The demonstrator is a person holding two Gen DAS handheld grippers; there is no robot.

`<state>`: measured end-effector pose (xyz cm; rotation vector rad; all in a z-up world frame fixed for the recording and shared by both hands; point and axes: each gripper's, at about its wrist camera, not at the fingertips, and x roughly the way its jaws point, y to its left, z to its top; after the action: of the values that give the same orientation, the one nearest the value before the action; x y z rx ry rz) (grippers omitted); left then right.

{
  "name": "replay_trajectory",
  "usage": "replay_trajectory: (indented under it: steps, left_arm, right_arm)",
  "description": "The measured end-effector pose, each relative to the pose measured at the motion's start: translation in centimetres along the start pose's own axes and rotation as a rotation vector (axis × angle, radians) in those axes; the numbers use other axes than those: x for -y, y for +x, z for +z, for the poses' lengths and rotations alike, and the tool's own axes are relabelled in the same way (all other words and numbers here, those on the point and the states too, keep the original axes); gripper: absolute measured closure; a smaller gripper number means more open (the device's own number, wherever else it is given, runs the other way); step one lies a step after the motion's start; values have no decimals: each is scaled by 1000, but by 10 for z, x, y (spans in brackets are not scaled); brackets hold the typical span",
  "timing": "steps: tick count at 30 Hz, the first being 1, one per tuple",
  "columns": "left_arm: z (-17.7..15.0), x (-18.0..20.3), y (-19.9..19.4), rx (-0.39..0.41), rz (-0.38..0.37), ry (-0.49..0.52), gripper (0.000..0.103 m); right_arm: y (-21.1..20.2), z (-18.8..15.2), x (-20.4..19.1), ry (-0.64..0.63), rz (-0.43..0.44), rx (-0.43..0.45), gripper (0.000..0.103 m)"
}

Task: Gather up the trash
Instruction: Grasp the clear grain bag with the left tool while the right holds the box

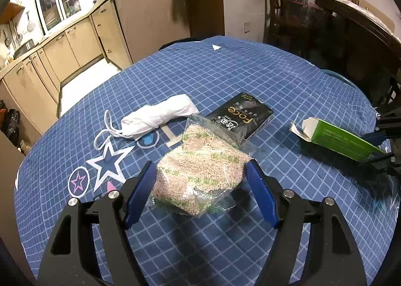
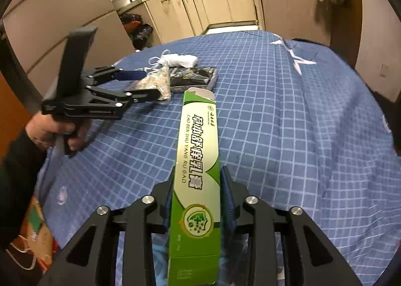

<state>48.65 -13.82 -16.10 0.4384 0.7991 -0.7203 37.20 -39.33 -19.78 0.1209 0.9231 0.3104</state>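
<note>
A clear bag of tan granules [image 1: 200,170] lies on the blue checked tablecloth [image 1: 250,77]. My left gripper [image 1: 200,175] is open, its blue pads on either side of the bag. Behind the bag lie a black packet [image 1: 241,115] and a white face mask [image 1: 160,115]. My right gripper [image 2: 198,180] is shut on a long green and white carton [image 2: 198,160], which it holds above the cloth with the open flap end forward. The carton also shows at the right of the left wrist view [image 1: 338,138]. The left gripper [image 2: 147,82] and bag [image 2: 158,82] also show in the right wrist view.
Kitchen cabinets [image 1: 75,42] and a counter stand beyond the table's far left edge. Dark wooden furniture [image 1: 351,32] stands at the far right. A patterned bag [image 2: 35,233] sits below the table's near left edge in the right wrist view.
</note>
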Motion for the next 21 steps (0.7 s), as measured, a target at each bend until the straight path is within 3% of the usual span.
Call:
replay_trajectory:
  steps: [6,10,16,21]
  left_arm:
    - [-4,1,0,16,6,25,26]
    - [-5,2,3,17,4,26,26]
    - [-7,5,2,22,9,49,41]
    - [-12,16,-6,30,25,41,51]
  right_arm:
    - [11,9,-10,-32,-79,-5,51]
    - [19,11,-17,-59,-121,-15,51]
    - [24,10,-26,-87,-173,-6,64]
    - [20,0,-32,-80,-203,43,67]
